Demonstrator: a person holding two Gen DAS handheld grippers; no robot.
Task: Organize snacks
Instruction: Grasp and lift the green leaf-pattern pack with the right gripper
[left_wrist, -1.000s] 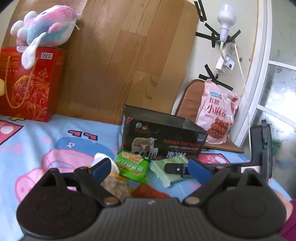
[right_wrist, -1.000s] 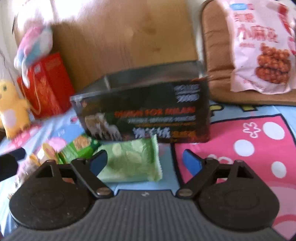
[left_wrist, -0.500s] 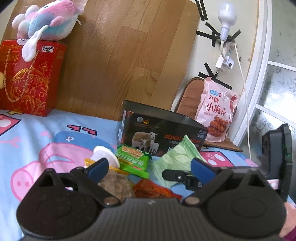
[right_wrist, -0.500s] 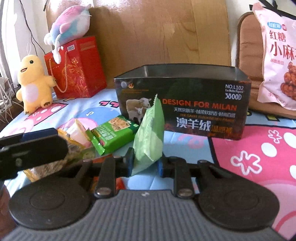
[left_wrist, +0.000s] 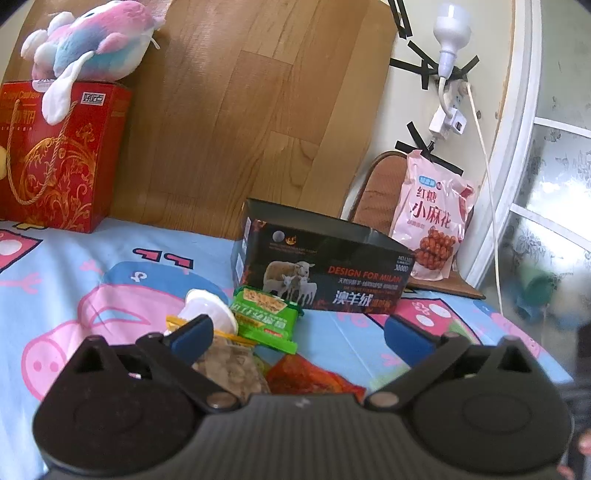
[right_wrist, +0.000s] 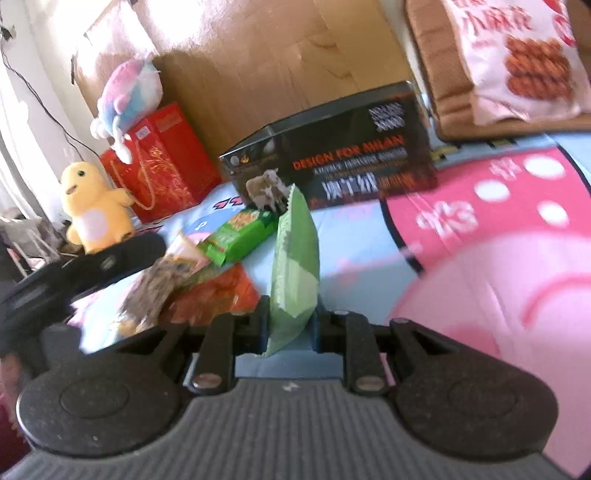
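We have the right tool (right_wrist: 290, 325) clamped on the pale green foil snack packet (right_wrist: 295, 258), held upright above the cartoon-print bed sheet (right_wrist: 480, 236); we judge it bound for the open black cardboard box (right_wrist: 332, 162). Left tool (left_wrist: 297, 332) gapes wide and empty over the loose snack pile (left_wrist: 236, 365), presumably next.

black box (left_wrist: 325, 273): "DESIGN FOR MILAN", "澳羊绒" | pink bag (left_wrist: 432, 221): "小麻花"
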